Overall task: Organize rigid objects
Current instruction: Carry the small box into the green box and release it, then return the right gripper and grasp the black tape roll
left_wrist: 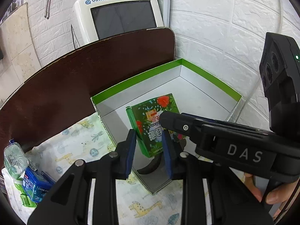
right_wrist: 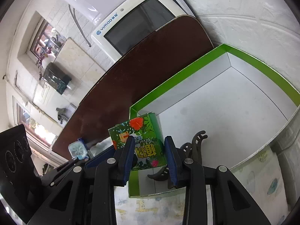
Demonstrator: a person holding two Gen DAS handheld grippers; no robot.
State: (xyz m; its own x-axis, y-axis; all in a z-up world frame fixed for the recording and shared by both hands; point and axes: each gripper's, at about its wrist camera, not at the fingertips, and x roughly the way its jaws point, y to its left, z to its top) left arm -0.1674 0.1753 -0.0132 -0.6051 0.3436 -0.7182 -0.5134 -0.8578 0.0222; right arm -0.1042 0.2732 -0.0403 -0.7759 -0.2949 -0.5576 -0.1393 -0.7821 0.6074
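A green carton with red flowers (left_wrist: 155, 120) (right_wrist: 139, 131) hangs tilted over the near corner of the open green-rimmed box (left_wrist: 206, 73) (right_wrist: 168, 78). Its lower edge sits between the blue pads of my left gripper (left_wrist: 149, 153), which is shut on it. My right gripper (right_wrist: 150, 155) is shut on the same carton. In the left wrist view it reaches in from the right, with one black finger (left_wrist: 168, 120) lying across the printed face. A dark hair claw (left_wrist: 150, 166) (right_wrist: 195, 150) lies on the box floor under the carton.
A blue pack (left_wrist: 35, 185) and a clear-capped container (left_wrist: 14, 159) (right_wrist: 77, 149) lie on the giraffe-print cloth (left_wrist: 75, 142) left of the box. Behind it are the dark brown tabletop (left_wrist: 75, 78), a white appliance (left_wrist: 116, 15) and the brick-pattern wall. A hand (left_wrist: 271, 193) holds the right gripper.
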